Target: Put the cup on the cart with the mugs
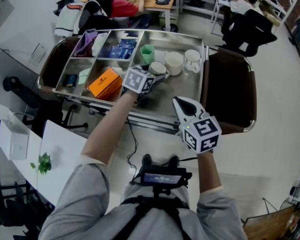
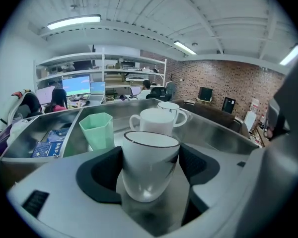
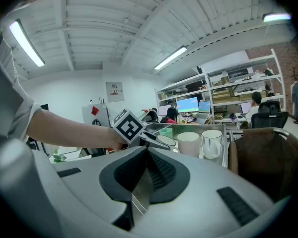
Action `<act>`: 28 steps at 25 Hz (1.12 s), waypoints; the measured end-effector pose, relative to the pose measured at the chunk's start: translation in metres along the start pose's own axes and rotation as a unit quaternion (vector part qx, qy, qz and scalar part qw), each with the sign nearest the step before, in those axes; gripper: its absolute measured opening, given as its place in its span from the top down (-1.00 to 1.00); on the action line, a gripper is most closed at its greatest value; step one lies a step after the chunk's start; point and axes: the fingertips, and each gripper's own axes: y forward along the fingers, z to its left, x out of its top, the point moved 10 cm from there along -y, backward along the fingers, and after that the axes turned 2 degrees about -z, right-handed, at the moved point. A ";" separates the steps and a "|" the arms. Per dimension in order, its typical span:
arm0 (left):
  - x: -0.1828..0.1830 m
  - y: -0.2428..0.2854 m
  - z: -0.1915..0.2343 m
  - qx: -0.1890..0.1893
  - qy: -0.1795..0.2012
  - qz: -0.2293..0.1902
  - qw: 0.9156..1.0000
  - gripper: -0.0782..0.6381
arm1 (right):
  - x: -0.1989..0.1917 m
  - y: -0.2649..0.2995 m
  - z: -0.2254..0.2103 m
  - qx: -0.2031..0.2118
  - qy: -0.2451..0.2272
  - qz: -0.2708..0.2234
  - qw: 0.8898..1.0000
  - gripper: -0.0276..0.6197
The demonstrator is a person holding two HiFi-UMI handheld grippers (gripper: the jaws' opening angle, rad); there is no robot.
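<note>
A white cup with a dark rim [image 2: 149, 177] stands upright on the steel floor of the cart [image 2: 223, 143], between the jaws of my left gripper [image 2: 150, 157]. The dark pads touch both its sides. Right behind it are two white mugs [image 2: 156, 121] [image 2: 170, 108] and a pale green cup [image 2: 98, 130]. In the head view, my left gripper [image 1: 157, 74] reaches into the cart [image 1: 187, 91] at the cup [image 1: 159, 67], beside the mugs [image 1: 173, 62] [image 1: 192, 60]. My right gripper [image 1: 179, 101] hangs shut and empty in front of the cart's near edge, its jaws [image 3: 146, 155] closed together.
The cart's left compartments hold an orange box [image 1: 106, 83], blue packets [image 1: 121, 48] and small items. A brown chair [image 1: 230, 91] stands right of the cart and another [image 1: 52, 61] to its left. A white table [image 1: 55, 149] lies at near left. People sit at desks beyond.
</note>
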 end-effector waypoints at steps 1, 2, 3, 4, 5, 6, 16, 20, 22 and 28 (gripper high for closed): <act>0.000 -0.002 0.001 -0.002 -0.001 0.004 1.000 -0.25 | 0.001 0.000 0.001 0.001 0.000 0.000 1.000 0.92; 0.000 -0.003 0.001 -0.004 -0.002 0.008 1.000 -0.25 | 0.001 0.001 0.002 0.002 -0.001 -0.001 1.000 0.92; 0.000 -0.005 0.001 -0.006 -0.003 0.012 1.000 -0.25 | 0.001 0.001 0.003 0.003 -0.001 -0.001 1.000 0.92; -0.001 -0.007 0.001 -0.007 -0.004 0.016 1.000 -0.25 | 0.001 0.001 0.004 0.005 -0.001 -0.001 1.000 0.92; -0.002 -0.008 0.001 -0.008 -0.006 0.019 1.000 -0.25 | 0.001 0.002 0.005 0.006 -0.001 -0.002 1.000 0.92; -0.003 -0.010 0.001 -0.008 -0.008 0.022 1.000 -0.25 | 0.001 0.002 0.006 0.008 -0.001 -0.002 1.000 0.92; -0.007 -0.028 0.002 0.004 -0.024 0.012 1.000 -0.35 | 0.005 0.002 0.013 0.022 -0.009 -0.001 1.000 0.92; -0.002 -0.038 0.000 0.008 -0.017 0.007 1.000 -0.42 | 0.005 0.003 0.016 0.028 -0.011 -0.002 1.000 0.92; 0.001 -0.044 0.000 0.016 -0.015 0.001 1.000 -0.42 | 0.005 0.003 0.017 0.032 -0.012 -0.002 0.999 0.92; 0.004 -0.065 -0.004 0.035 -0.020 -0.021 0.999 -0.42 | 0.005 0.000 0.016 0.039 -0.015 0.001 0.999 0.92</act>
